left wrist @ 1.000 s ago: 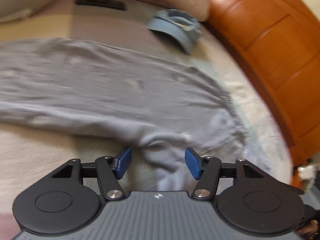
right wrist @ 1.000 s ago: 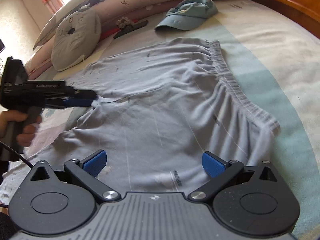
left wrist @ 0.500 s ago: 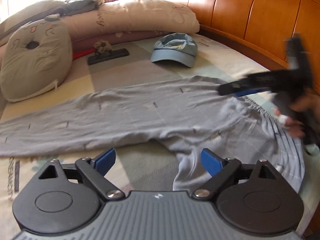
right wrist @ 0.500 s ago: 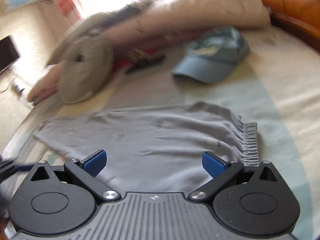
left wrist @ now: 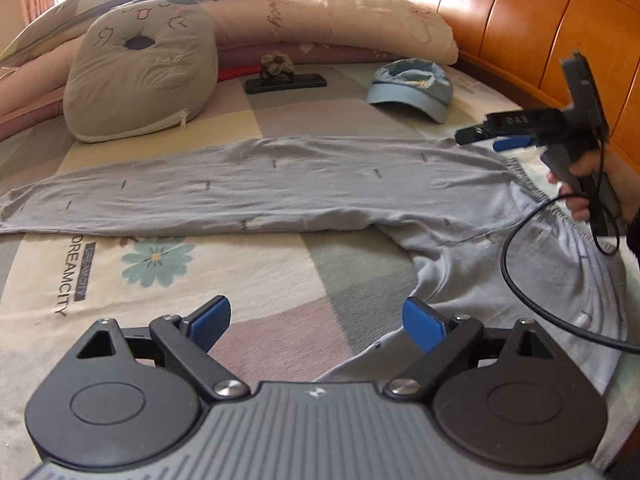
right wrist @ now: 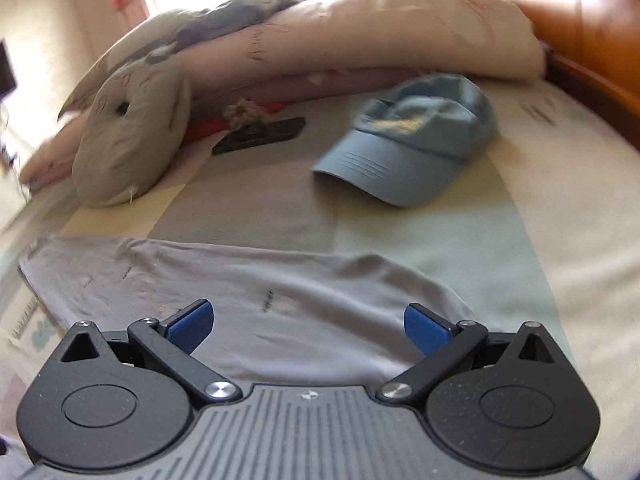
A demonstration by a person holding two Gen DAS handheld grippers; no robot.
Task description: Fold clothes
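Observation:
Grey trousers lie spread on the patterned bedsheet, one leg stretched out to the left, the waistband at the right near the headboard. My left gripper is open above the sheet, with only the edge of the near trouser leg under its right pad. My right gripper, held by a hand, hovers over the far waist corner. In the right wrist view that gripper stands open just above the grey cloth, with nothing pinched.
A light blue cap lies beyond the trousers. A grey cat cushion, long pillows and a black flat item sit at the back. The wooden headboard bounds the right side. A black cable hangs over the trousers.
My left gripper opened wide, let go of the bunched grey cloth and drew back from it. My right gripper swung across the trousers to their far edge, toward the cap.

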